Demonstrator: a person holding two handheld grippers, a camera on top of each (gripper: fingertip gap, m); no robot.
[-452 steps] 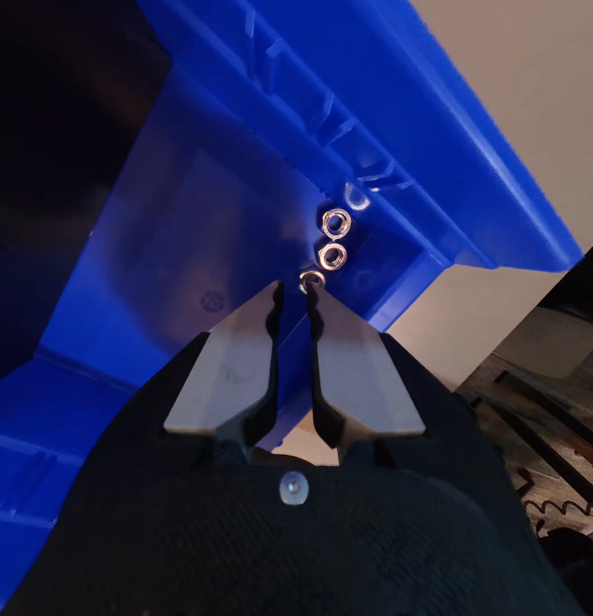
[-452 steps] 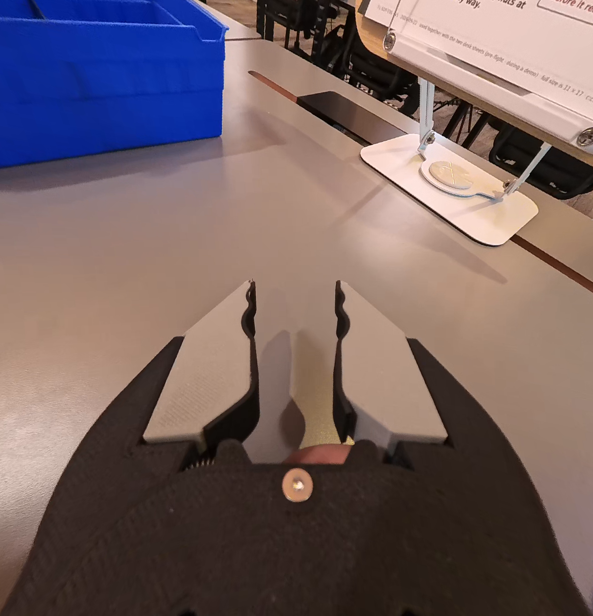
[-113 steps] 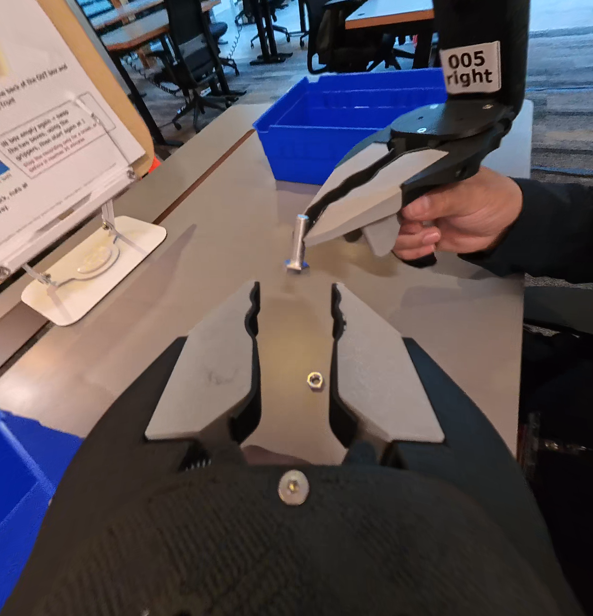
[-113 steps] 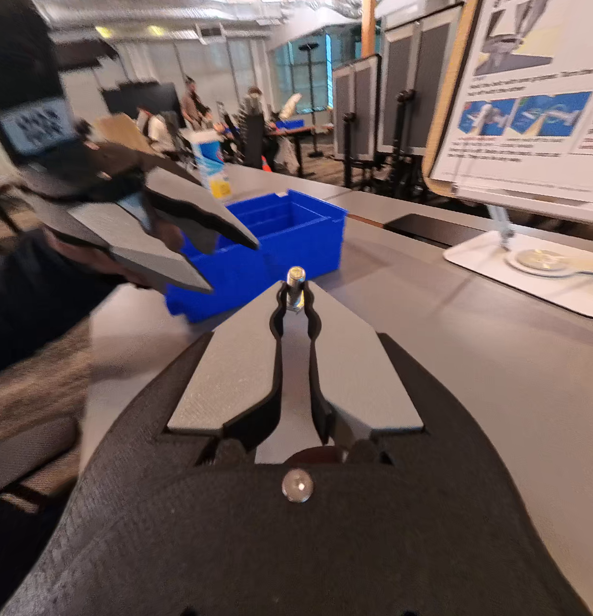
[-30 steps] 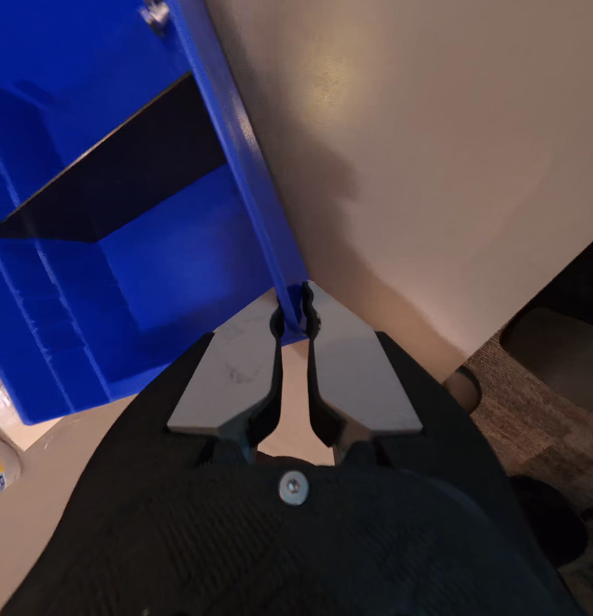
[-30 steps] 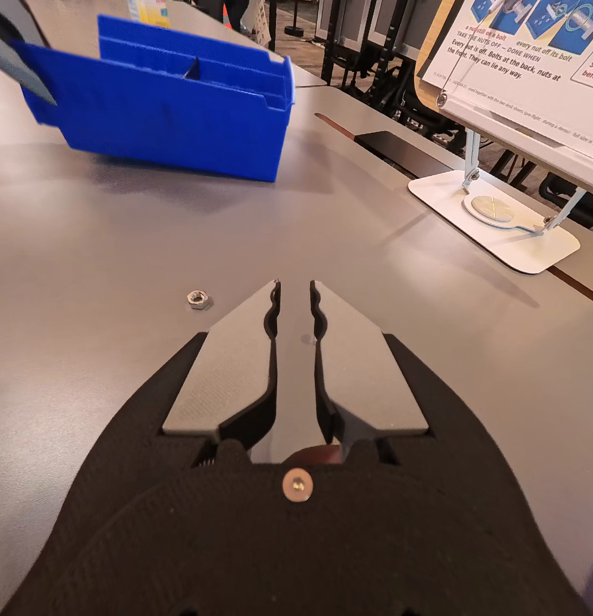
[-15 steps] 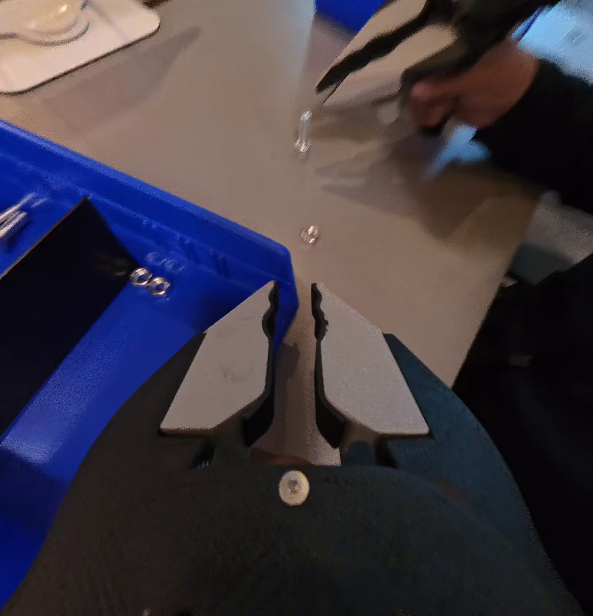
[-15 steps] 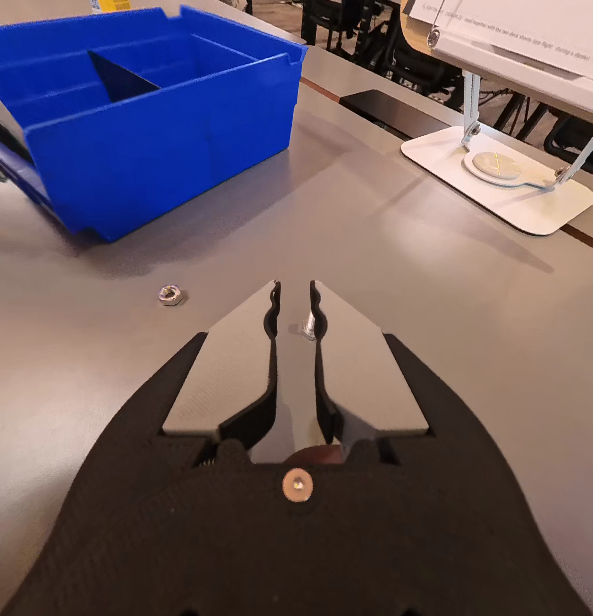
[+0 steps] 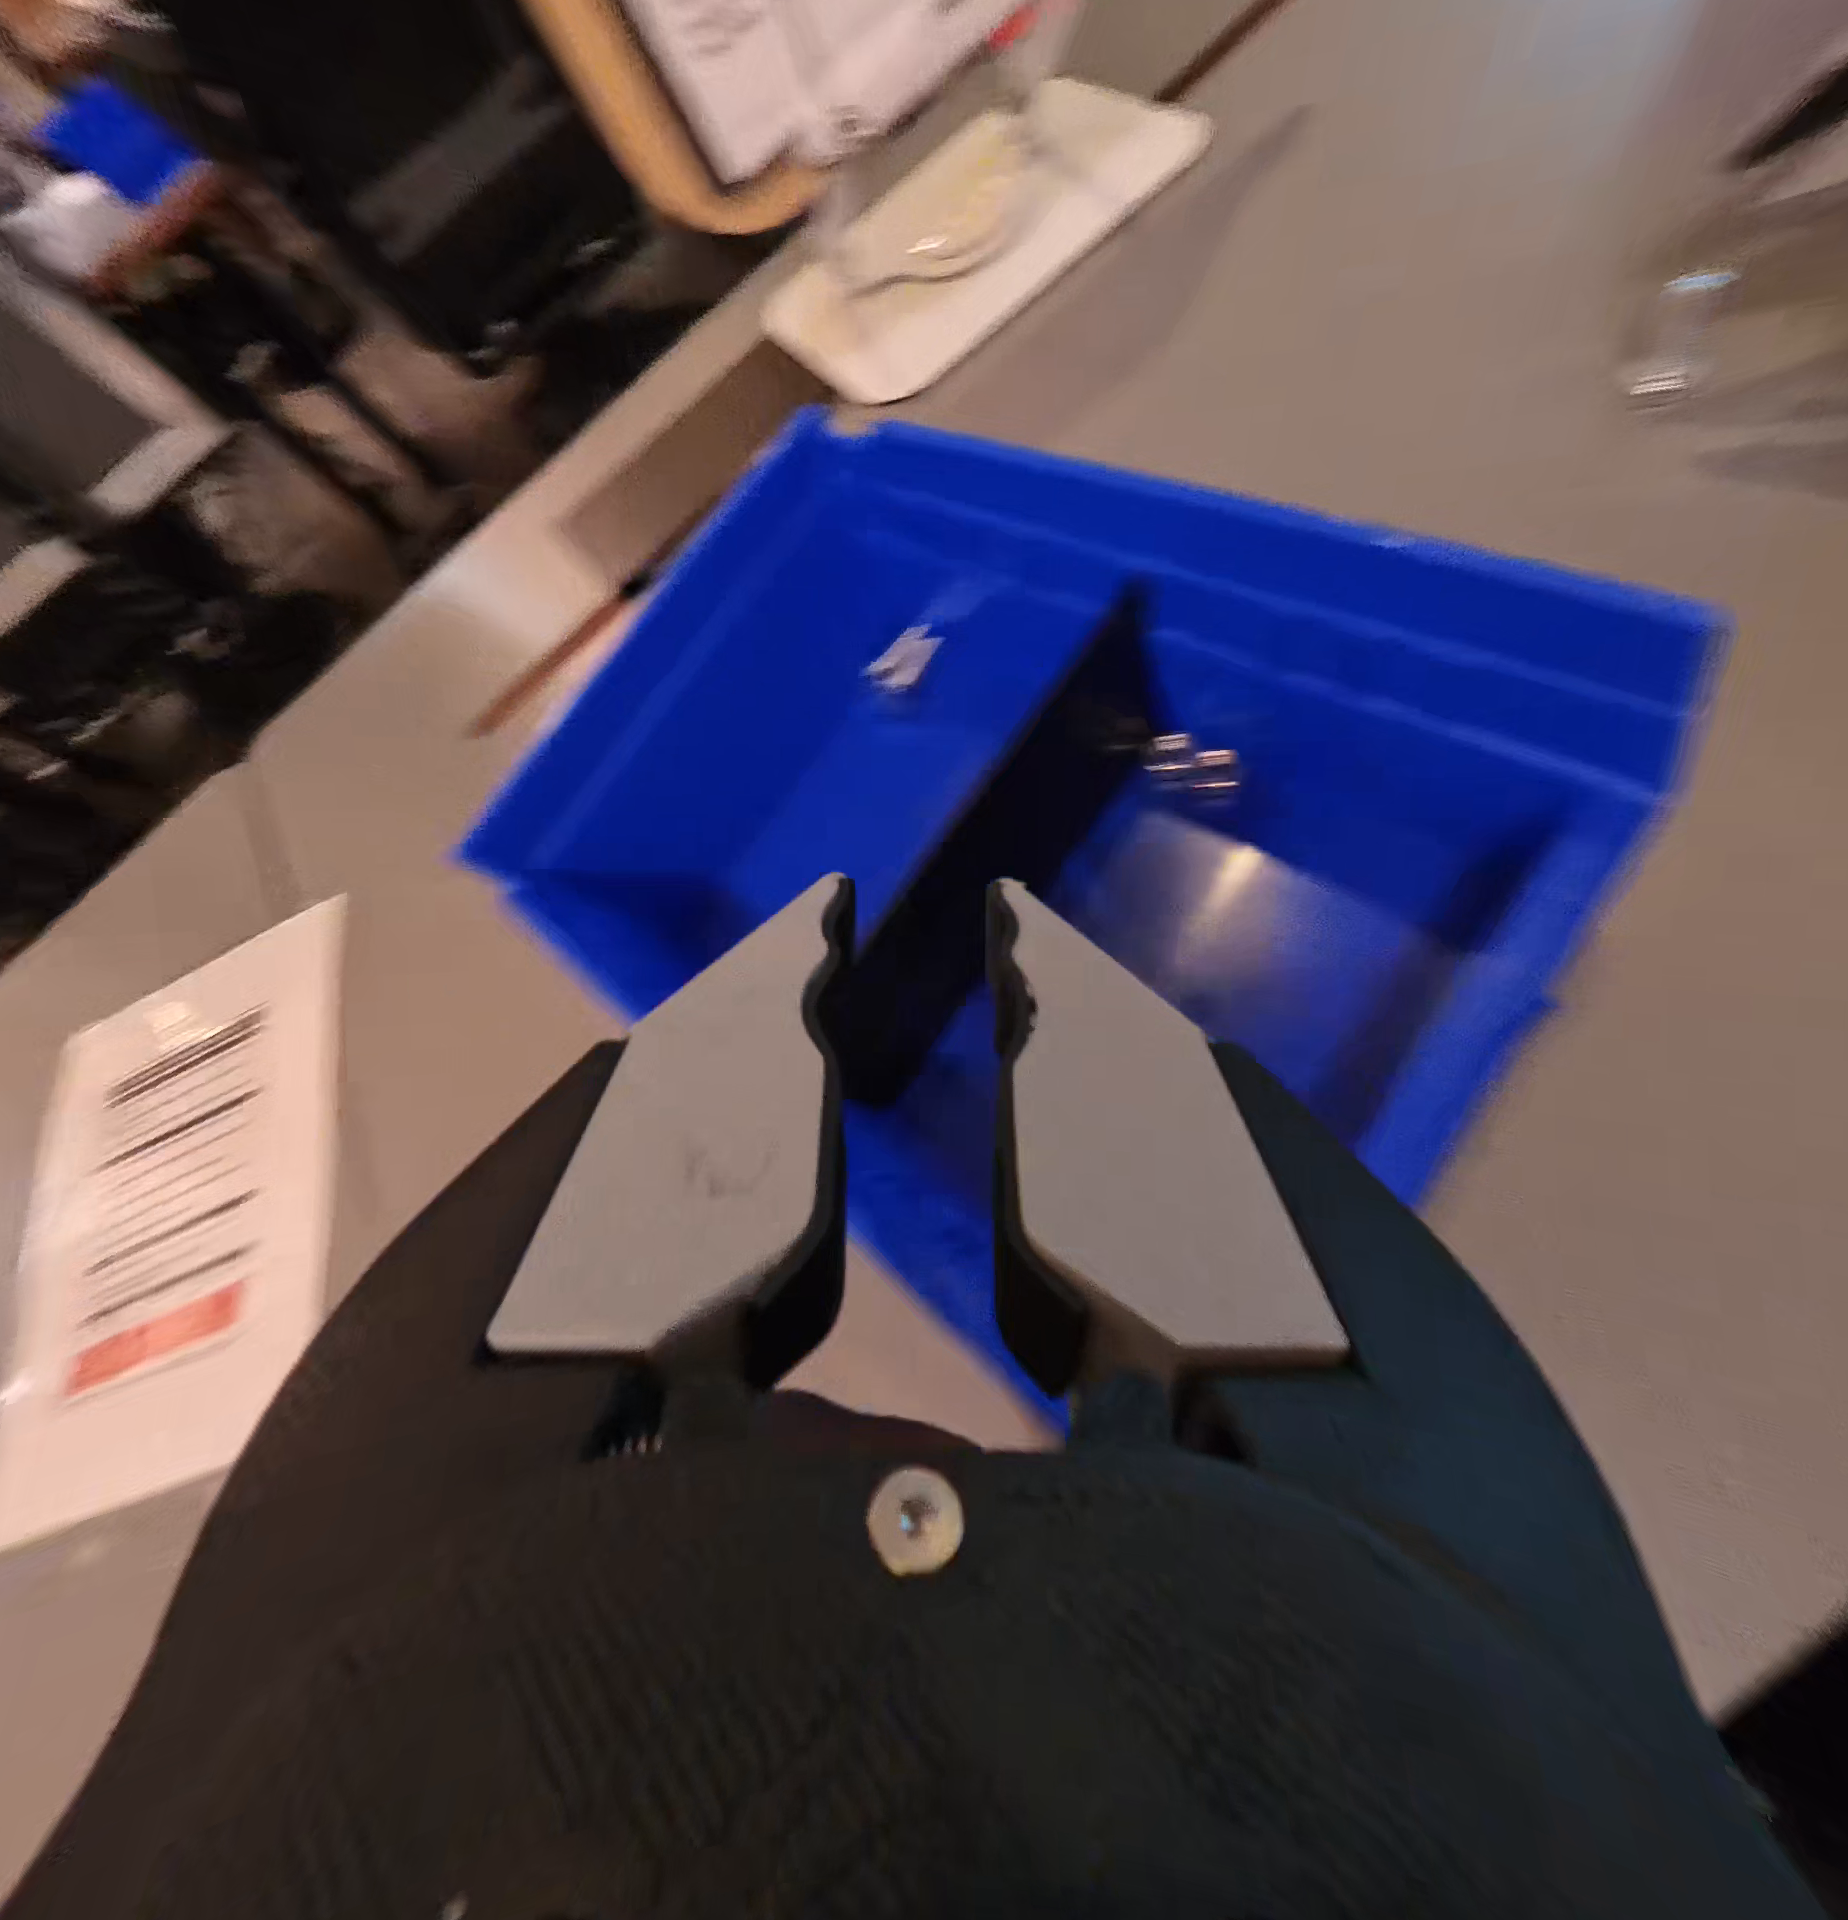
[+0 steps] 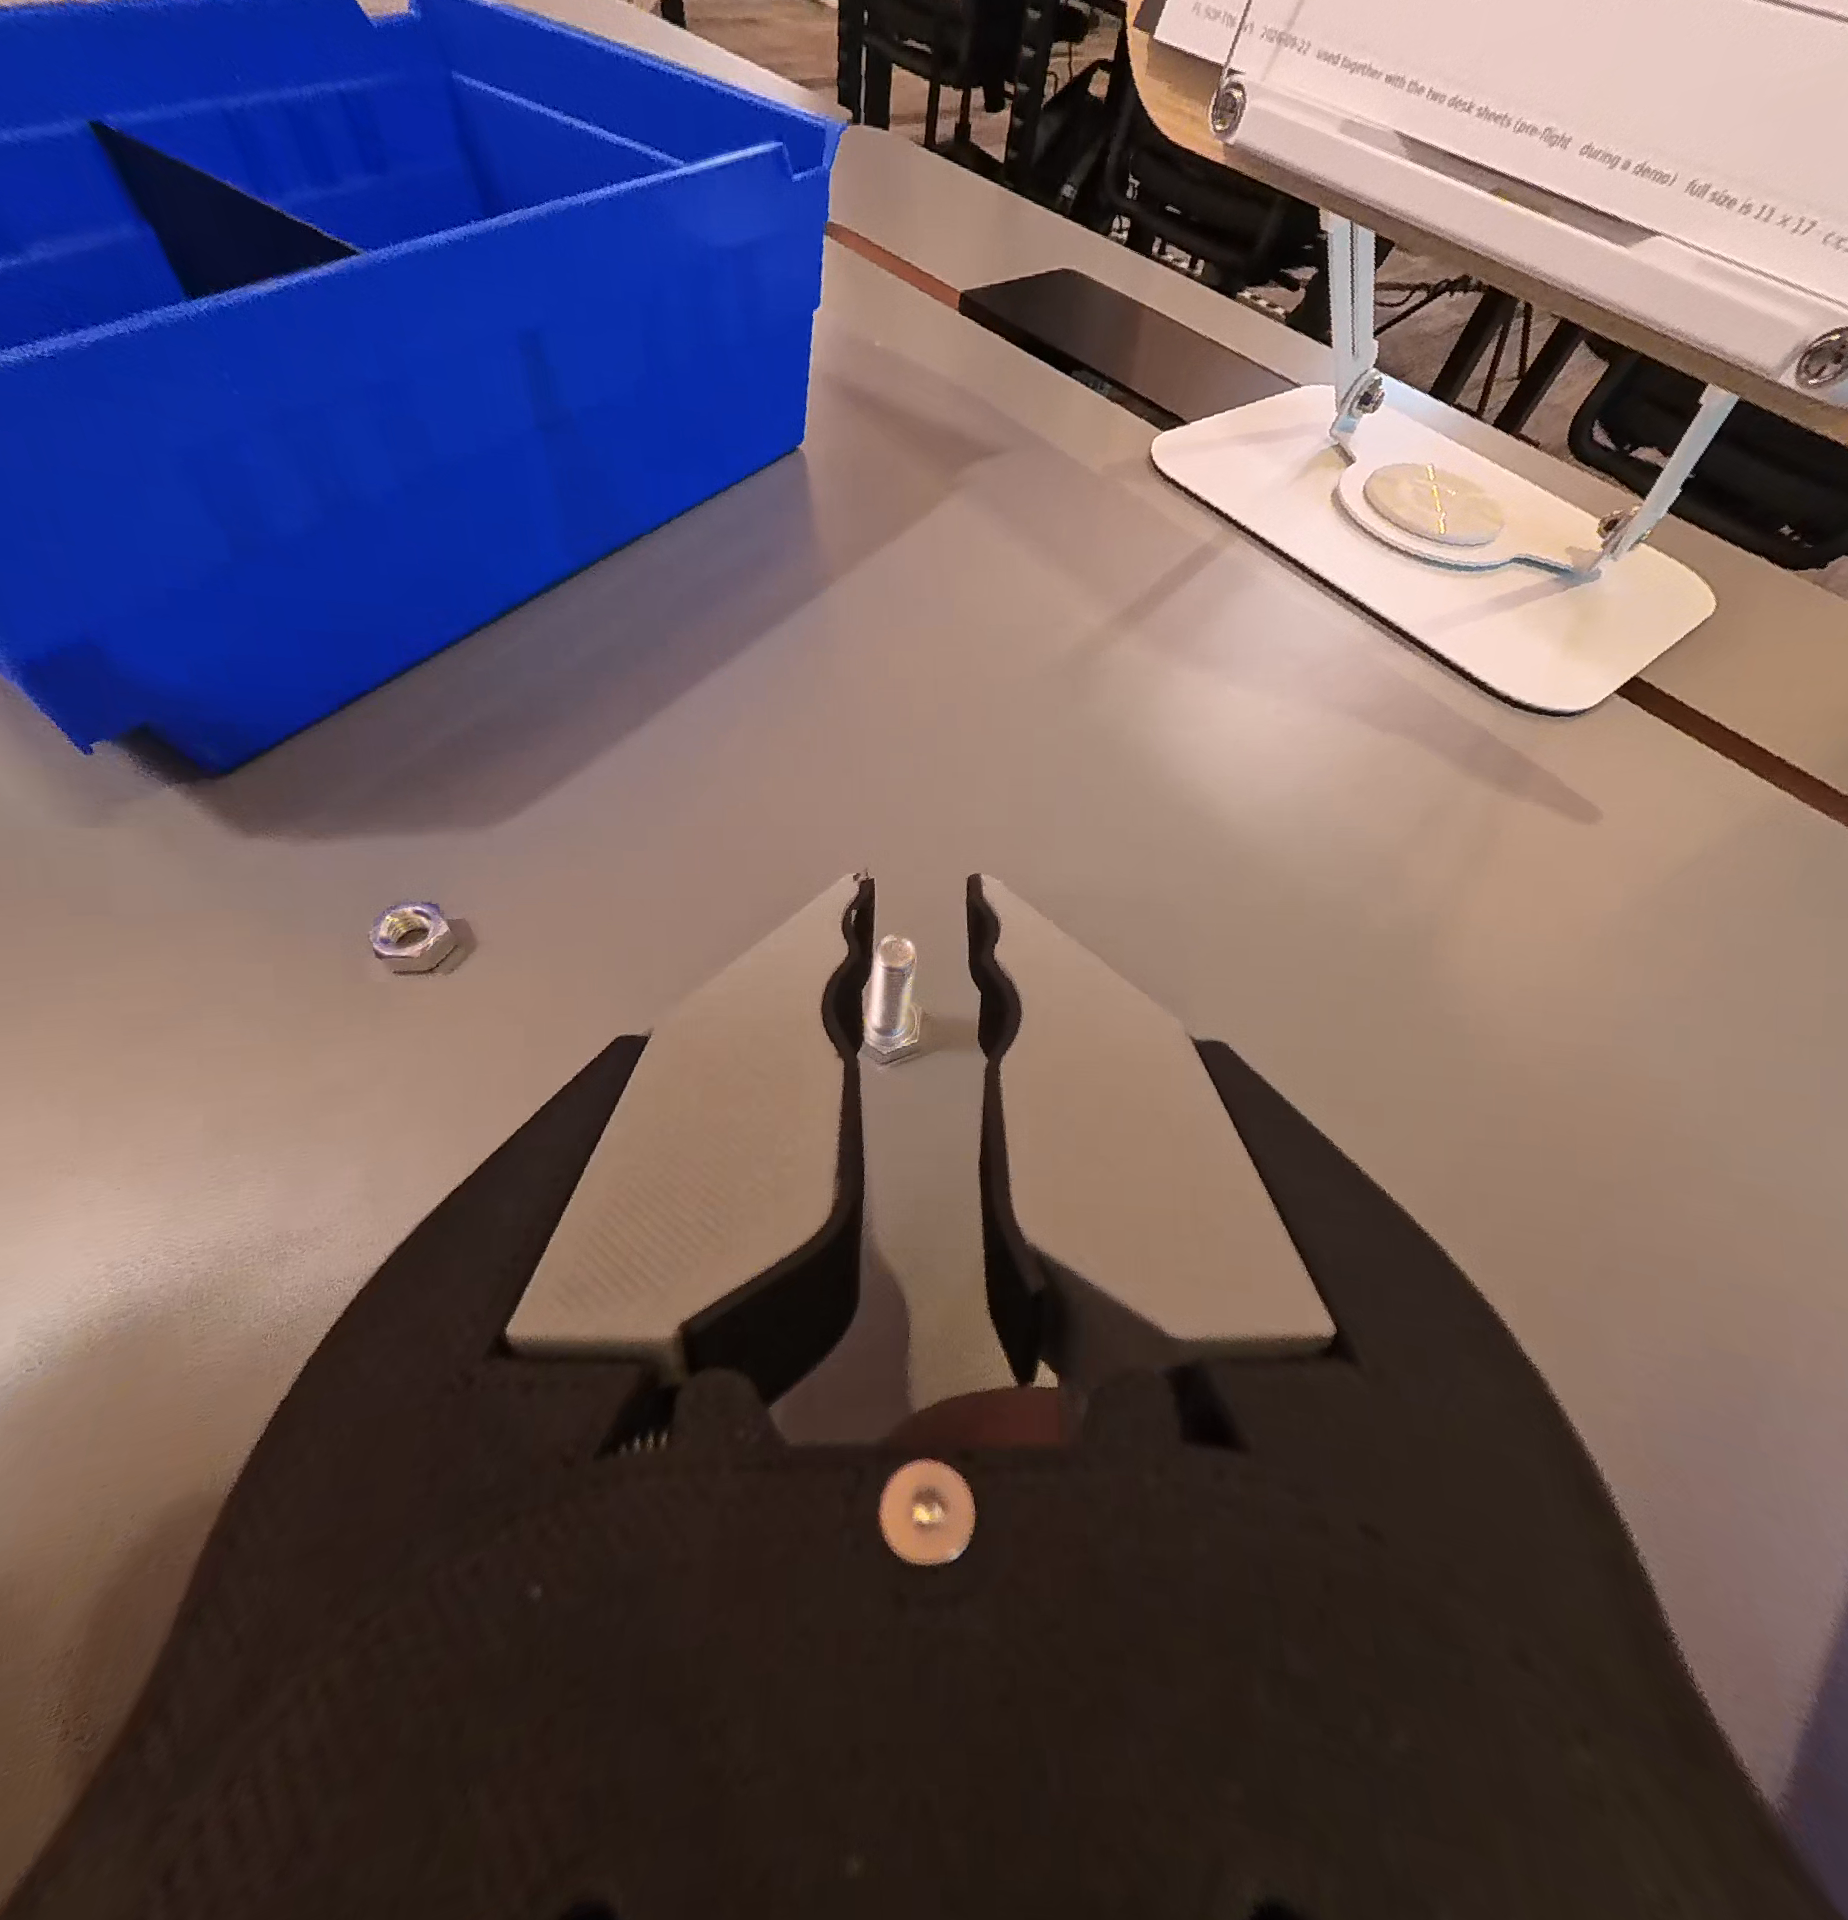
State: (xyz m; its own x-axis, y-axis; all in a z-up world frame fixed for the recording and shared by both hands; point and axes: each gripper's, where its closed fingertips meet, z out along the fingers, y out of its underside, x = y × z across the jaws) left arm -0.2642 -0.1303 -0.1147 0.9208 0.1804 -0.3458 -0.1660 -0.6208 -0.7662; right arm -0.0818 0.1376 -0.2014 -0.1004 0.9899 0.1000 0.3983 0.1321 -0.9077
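Note:
A silver bolt [image 10: 889, 1003] stands upright on its head on the grey table, between the fingers of my right gripper [image 10: 920, 888]. The jaws are open and the bolt sits close to the left finger, apart from the right one. A loose silver nut [image 10: 418, 937] lies on the table to the left. My left gripper [image 9: 920, 894] is open and empty, above the near wall of a blue bin [image 9: 1522, 1060] with a black divider [image 9: 1003, 810]. Two or three nuts [image 9: 1195, 769] lie in its right compartment, and bolts [image 9: 904, 660] lie in the left one. The left wrist view is blurred.
The blue bin [image 10: 380, 416] stands at the left back in the right wrist view. A white stand base [image 10: 1419, 551] with a tilted sign board is at the right back. A printed sheet [image 9: 172, 1195] lies left of the bin. The table's edge runs close on the right. Left tips to right tips: about 35 cm. It is some 12 cm from my right tips to the loose silver nut [image 10: 418, 937].
My left gripper let go of the bin's rim, rose and now looks down into the bin. My right gripper moved forward, so the bolt now stands between its fingers.

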